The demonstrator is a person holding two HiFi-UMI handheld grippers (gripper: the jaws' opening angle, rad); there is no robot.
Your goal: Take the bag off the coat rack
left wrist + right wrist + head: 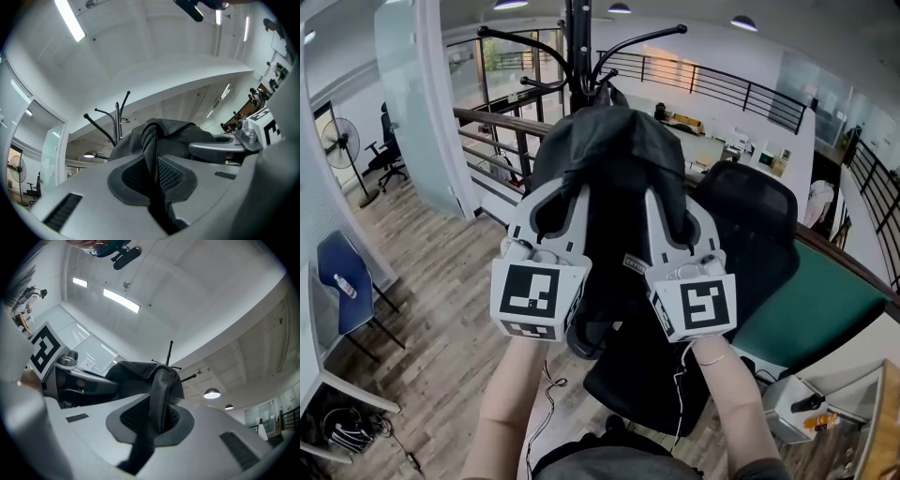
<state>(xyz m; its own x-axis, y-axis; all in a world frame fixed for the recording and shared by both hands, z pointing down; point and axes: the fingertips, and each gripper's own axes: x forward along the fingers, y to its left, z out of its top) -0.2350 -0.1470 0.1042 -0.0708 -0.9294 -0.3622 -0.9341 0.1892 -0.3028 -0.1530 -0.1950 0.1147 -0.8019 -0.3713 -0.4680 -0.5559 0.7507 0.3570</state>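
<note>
Below the coat rack (578, 47), the left gripper's (565, 199) jaws pinch tight on the bag's (609, 150) strap (150, 145). The right gripper's (664, 202) jaws pinch the other strap (161, 390).

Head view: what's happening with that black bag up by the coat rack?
A person holds a two-jaw gripper in each hand. The left gripper is shut on one mesh-backed shoulder strap of the black fabric backpack, the right gripper on the other strap, in front of the black metal coat rack. Whether the backpack hangs from a hook cannot be told.
</note>
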